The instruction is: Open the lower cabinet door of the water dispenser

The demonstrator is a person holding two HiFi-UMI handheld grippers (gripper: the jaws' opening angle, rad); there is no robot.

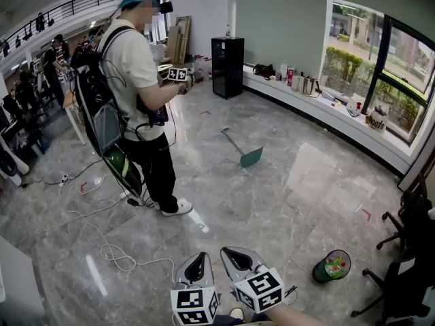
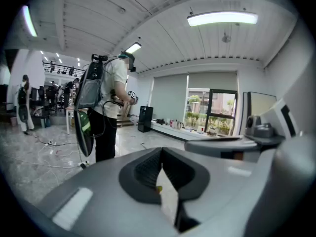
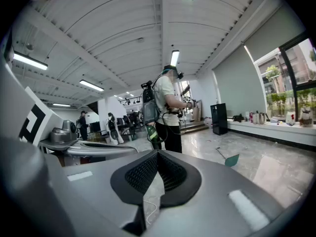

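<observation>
The water dispenser (image 1: 228, 66) is a tall black cabinet against the far wall, well away across the floor; its lower door looks closed. It also shows small in the left gripper view (image 2: 145, 119) and in the right gripper view (image 3: 219, 118). My left gripper (image 1: 198, 258) and right gripper (image 1: 231, 252) hang side by side at the bottom of the head view, pointing slightly down over the floor. Both are shut with nothing between the pads, the left gripper (image 2: 160, 154) as much as the right gripper (image 3: 157, 154).
A person with a backpack (image 1: 139, 94) stands between me and the dispenser, to the left. A green dustpan (image 1: 248, 155) lies mid-floor and cables (image 1: 115, 253) trail at the left. A green bin (image 1: 332, 265) and office chairs (image 1: 408, 250) stand at the right.
</observation>
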